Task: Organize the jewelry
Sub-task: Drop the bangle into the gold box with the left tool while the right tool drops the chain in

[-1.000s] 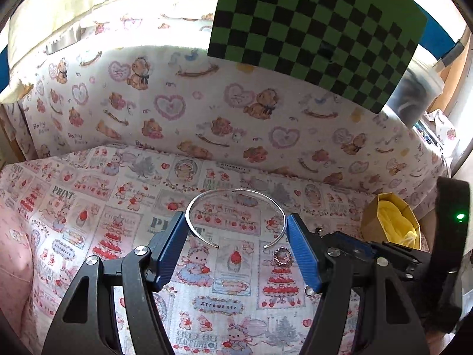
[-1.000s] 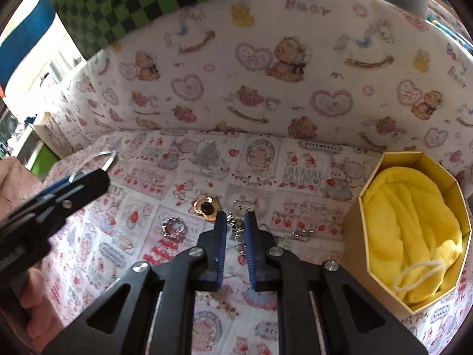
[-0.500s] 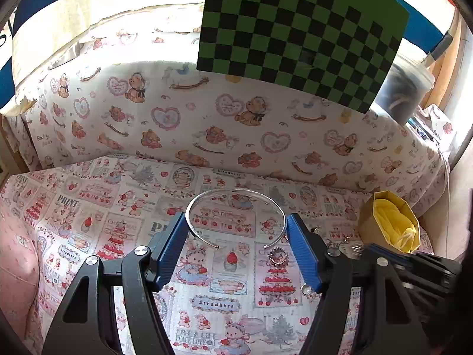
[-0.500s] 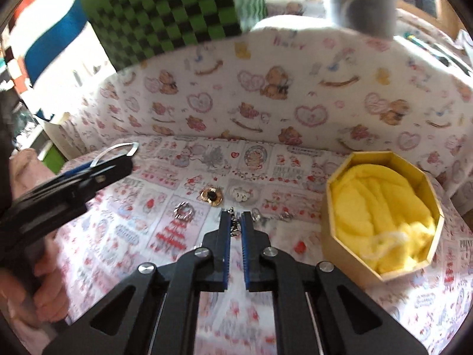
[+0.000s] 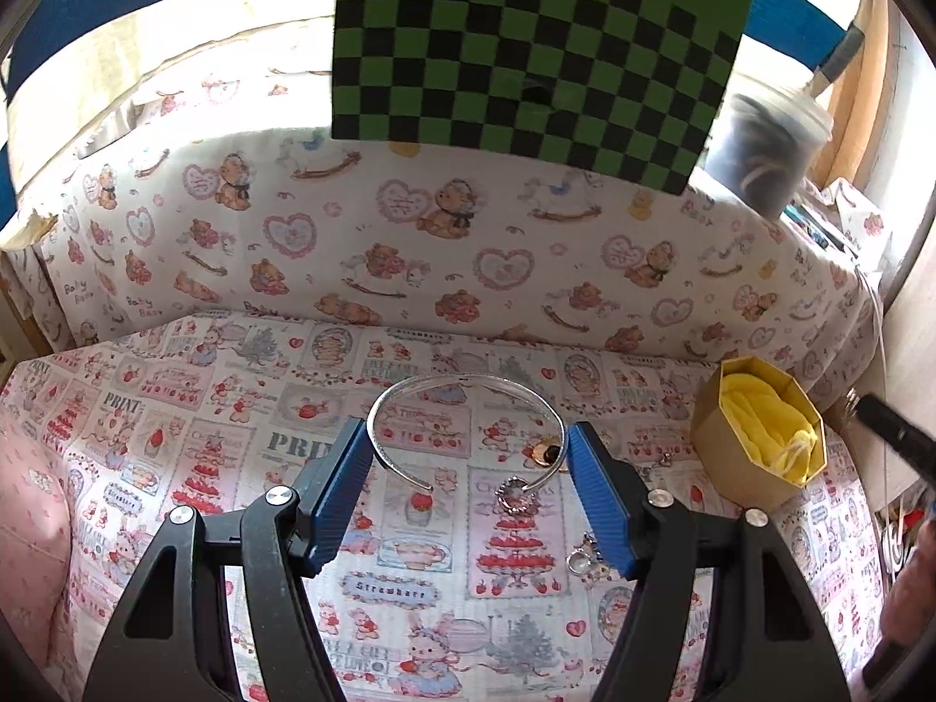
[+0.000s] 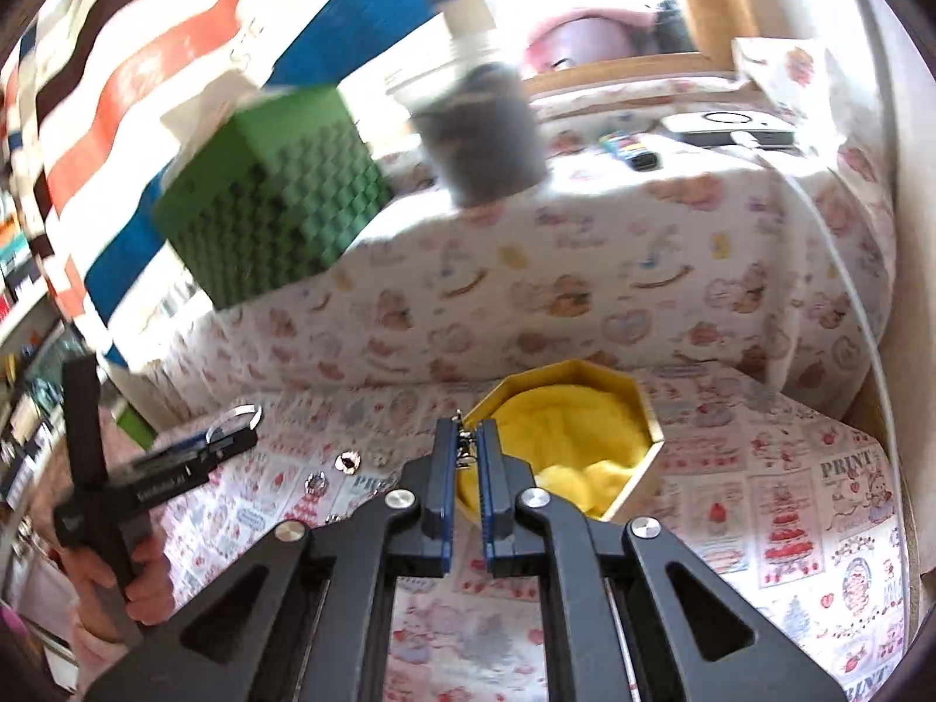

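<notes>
Printed cloth: my left gripper clamps the silver bangle. My right gripper pinches a small chain piece near the yellow-lined box; it may slip.

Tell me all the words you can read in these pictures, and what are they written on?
"PRINT" on the patterned tablecloth, several times.
"Strawbare", as best it reads, on a banner on the same cloth.
"Baby Bear", as best it reads, on the teddy-bear fabric behind.
White lettering on the left claw's black arm: too blurred to read.
Other small print on the cloth: too small to read.
</notes>
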### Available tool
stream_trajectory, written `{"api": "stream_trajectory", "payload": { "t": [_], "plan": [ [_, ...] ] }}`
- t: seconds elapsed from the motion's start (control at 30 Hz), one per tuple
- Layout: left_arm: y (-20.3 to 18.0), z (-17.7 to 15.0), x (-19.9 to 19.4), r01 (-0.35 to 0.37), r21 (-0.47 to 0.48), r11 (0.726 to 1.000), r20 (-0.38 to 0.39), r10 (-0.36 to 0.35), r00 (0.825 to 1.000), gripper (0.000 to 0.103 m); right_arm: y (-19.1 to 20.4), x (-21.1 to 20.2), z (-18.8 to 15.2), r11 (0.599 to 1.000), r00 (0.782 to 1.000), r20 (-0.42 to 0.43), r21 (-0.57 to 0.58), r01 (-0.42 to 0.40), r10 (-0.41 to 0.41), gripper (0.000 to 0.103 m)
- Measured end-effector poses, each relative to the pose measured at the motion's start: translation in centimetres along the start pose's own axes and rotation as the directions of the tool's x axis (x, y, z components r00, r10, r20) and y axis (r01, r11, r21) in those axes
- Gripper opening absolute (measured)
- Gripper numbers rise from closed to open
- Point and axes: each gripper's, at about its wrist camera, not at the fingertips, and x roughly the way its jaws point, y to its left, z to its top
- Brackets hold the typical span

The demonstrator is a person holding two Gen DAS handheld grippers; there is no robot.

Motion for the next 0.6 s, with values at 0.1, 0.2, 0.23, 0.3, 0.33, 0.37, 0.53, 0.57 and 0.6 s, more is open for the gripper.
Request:
{"api": "stream_trajectory", "payload": {
  "t": [0.1, 0.2, 0.23, 0.3, 0.33, 0.37, 0.53, 0.57, 0.6],
  "plan": [
    [-0.2, -0.2, 0.4, -0.003, 0.008, 1.000, -0.011, 0.003, 1.000, 0.067, -1.6, -0.2, 0.4, 0.998, 1.000, 0.012, 0.055, -0.003, 0.002, 0.006],
    [-0.4, -0.3, 0.6, 0.001, 0.013, 1.000, -0.020, 0.000, 1.000, 0.067, -2.5, -0.4, 0.7, 0.997, 1.000, 0.015, 0.080, 0.008, -0.009, 0.006],
    [-0.5, -0.4, 0.6, 0.007, 0.014, 1.000, -0.022, -0.007, 1.000, 0.067, -3.0, -0.3, 0.8, 0.996, 1.000, 0.016, 0.094, 0.007, -0.009, 0.006],
    [-0.7, -0.5, 0.5, 0.014, 0.021, 1.000, -0.022, -0.013, 1.000, 0.067, -3.8, -0.6, 0.8, 0.994, 1.000, 0.019, 0.109, 0.003, -0.006, 0.006],
    [-0.8, -0.5, 0.3, 0.014, 0.026, 1.000, -0.018, -0.014, 1.000, 0.067, -4.1, -0.5, 0.9, 0.994, 1.000, 0.016, 0.113, 0.008, -0.010, 0.006],
    [-1.0, -0.6, 0.2, 0.015, 0.028, 0.999, -0.013, -0.015, 1.000, 0.067, -4.4, -0.6, 0.8, 0.993, 1.000, 0.017, 0.118, 0.006, -0.008, 0.006],
    [-0.9, -0.6, -0.2, 0.065, 0.006, 0.998, -0.022, -0.065, 0.998, 0.067, -5.1, 0.3, 0.8, 0.988, 0.999, 0.008, 0.144, -0.047, 0.047, 0.006],
    [-0.8, -0.5, -0.2, 0.073, 0.000, 0.997, -0.027, -0.073, 0.997, 0.067, -4.9, 0.4, 0.7, 0.990, 0.999, 0.007, 0.134, -0.038, 0.038, 0.006],
    [-0.7, -0.6, -0.3, 0.074, -0.003, 0.997, -0.028, -0.074, 0.997, 0.067, -4.8, 0.6, 0.7, 0.992, 0.999, 0.008, 0.121, -0.032, 0.031, 0.006]
  ]
}}
